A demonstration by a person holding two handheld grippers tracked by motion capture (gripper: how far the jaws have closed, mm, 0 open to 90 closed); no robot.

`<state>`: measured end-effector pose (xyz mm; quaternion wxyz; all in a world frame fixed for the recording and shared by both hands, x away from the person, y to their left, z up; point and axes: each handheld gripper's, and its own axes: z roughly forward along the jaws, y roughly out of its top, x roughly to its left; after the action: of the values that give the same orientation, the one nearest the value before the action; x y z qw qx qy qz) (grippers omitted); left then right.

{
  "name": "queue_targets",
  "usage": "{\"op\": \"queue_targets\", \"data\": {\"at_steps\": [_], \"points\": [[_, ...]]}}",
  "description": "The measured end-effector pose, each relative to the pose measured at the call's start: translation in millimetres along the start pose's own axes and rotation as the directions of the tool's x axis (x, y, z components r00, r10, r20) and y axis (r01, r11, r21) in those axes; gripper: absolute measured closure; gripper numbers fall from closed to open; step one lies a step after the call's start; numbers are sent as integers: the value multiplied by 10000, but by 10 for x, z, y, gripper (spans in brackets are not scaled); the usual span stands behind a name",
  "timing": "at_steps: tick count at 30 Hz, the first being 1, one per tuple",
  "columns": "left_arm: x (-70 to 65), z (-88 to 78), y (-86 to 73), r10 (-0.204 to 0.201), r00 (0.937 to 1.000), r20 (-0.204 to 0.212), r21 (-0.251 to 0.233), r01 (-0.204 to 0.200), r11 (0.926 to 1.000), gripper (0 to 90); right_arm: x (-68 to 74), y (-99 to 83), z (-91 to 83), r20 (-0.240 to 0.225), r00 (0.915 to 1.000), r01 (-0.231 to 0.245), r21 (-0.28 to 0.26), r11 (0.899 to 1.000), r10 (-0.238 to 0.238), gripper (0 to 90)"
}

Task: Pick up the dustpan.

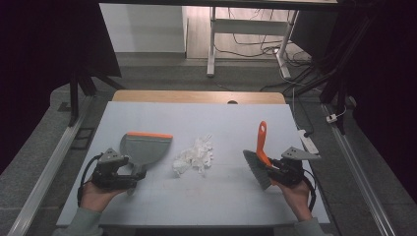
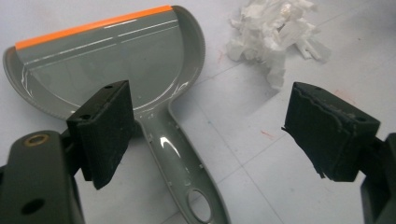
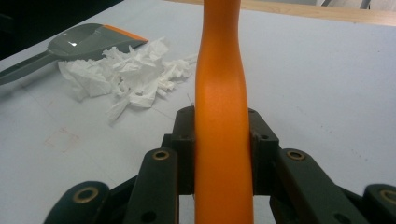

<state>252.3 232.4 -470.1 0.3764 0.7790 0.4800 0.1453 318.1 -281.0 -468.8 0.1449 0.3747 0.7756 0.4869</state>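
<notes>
A grey dustpan with an orange lip lies flat at the table's left; its pan and handle run between my left gripper's jaws. My left gripper stands open over that handle, pads apart from it. A pile of torn white paper lies mid-table. My right gripper is shut on the orange handle of a small brush, whose grey bristles hang toward the table and whose handle tip points away from me.
The pale table top has a wooden strip along its far edge. Dark stands and cables sit on the floor behind and to the right. A white power strip lies beside the table's right edge.
</notes>
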Motion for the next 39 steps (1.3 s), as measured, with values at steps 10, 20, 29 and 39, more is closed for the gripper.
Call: {"op": "queue_targets", "data": {"at_steps": [10,20,29,39], "points": [[-36,98,220,-299,9990,-323,945,329,9950,142,-29,9,-25,65,9999,-101,-116,9999,102,703],[125,237,320,-1154,9839,-1366,1806,1393,9736,99,-17,-2,6,83,10000,-35,28,10000,35,703],[184,254,215,-1637,9754,-1476,2071,1923,9592,77,-7,-12,20,102,9999,2,118,9999,-3,703],[173,467,113,-1771,9743,-1394,2628,2088,9420,67,-6,-19,25,150,9999,20,175,9998,-23,703]]}}
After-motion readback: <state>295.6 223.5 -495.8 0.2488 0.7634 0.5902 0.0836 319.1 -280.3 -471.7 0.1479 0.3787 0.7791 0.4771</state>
